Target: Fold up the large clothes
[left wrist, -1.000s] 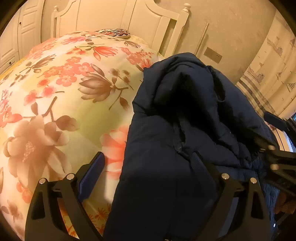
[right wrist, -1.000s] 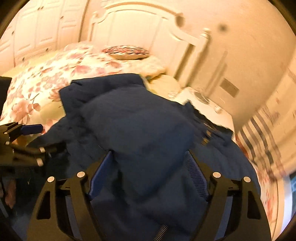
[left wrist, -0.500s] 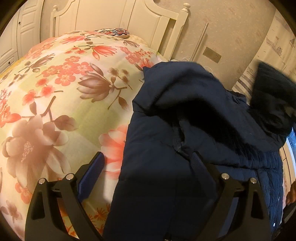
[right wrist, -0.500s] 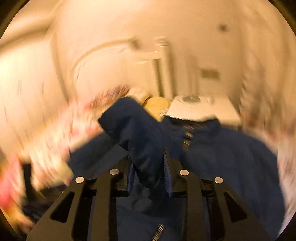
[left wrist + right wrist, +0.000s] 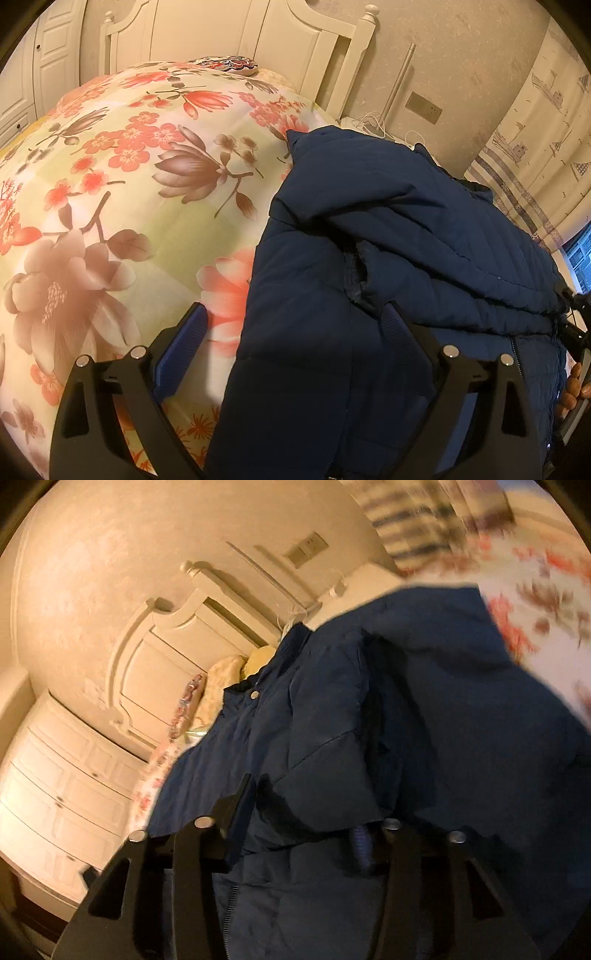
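At the bottom of the frame the left gripper (image 5: 291, 328) gapes wide over the navy jacket's (image 5: 388, 295) edge, unclenched. The right gripper (image 5: 306, 812), just closing, pinches a fold. Beyond, the jacket lies half-folded on the floral bedspread (image 5: 129, 184); further folds remain.

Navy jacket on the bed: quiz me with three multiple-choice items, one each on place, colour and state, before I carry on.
1. Where does the navy jacket lie?
A. On the floral bedspread
B. On the floor
C. Over the headboard

2. What colour are the left gripper pads?
A. Red
B. Blue
C. White

3. How does the right gripper stand?
A. Wide open, nothing in it
B. Shut on a pillow
C. Shut on a jacket fold

Answers: 1 A, flowers show beside it. 2 B, the left pad is blue. 3 C, navy cloth bunches between its fingers, which have just been closing.
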`<control>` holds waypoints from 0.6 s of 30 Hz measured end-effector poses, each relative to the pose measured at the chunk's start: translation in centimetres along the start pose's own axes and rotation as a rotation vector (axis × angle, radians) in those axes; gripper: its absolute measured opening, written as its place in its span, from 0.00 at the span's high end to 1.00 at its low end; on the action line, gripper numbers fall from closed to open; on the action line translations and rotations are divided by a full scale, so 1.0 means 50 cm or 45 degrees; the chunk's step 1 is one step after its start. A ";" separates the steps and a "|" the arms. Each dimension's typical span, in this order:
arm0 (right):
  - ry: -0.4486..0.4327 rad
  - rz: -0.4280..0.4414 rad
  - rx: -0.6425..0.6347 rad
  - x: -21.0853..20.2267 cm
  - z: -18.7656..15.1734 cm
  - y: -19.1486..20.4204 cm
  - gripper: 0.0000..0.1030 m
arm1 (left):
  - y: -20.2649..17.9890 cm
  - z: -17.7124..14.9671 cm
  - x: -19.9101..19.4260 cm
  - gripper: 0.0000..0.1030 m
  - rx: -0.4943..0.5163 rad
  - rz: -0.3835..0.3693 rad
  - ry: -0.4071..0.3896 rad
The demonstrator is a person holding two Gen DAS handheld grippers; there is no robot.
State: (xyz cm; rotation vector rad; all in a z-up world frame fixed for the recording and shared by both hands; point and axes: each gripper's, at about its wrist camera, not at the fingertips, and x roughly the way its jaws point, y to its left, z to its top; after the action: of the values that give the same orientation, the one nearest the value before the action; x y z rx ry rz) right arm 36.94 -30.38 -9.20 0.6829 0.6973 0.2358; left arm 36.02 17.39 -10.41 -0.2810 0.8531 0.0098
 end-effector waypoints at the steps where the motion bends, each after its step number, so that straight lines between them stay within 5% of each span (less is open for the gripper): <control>1: -0.046 0.010 -0.010 -0.016 0.002 0.004 0.77 | 0.000 0.000 0.000 0.08 0.000 0.000 0.000; 3: -0.090 -0.047 -0.047 -0.037 0.008 0.011 0.78 | -0.001 0.000 0.000 0.08 0.000 0.000 0.000; 7: 0.024 -0.188 0.023 -0.010 0.005 -0.023 0.78 | -0.001 -0.001 -0.002 0.08 -0.003 0.003 -0.005; 11: -0.062 -0.242 0.074 -0.061 0.001 -0.026 0.49 | -0.003 -0.002 -0.059 0.08 0.000 0.031 -0.167; 14: -0.347 -0.350 -0.162 -0.134 0.021 0.035 0.49 | -0.033 0.019 -0.140 0.07 0.029 0.005 -0.398; 16: -0.291 -0.358 -0.316 -0.114 0.035 0.080 0.49 | -0.072 0.057 -0.154 0.02 0.073 -0.052 -0.402; 18: -0.205 -0.373 -0.477 -0.070 0.035 0.125 0.49 | -0.128 0.110 -0.126 0.02 0.133 -0.107 -0.302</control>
State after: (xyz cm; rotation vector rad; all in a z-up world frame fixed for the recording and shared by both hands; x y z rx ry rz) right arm 35.62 -27.96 -2.37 0.2338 0.5695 0.0373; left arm 36.69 13.25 -0.77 -0.2126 0.6036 -0.0784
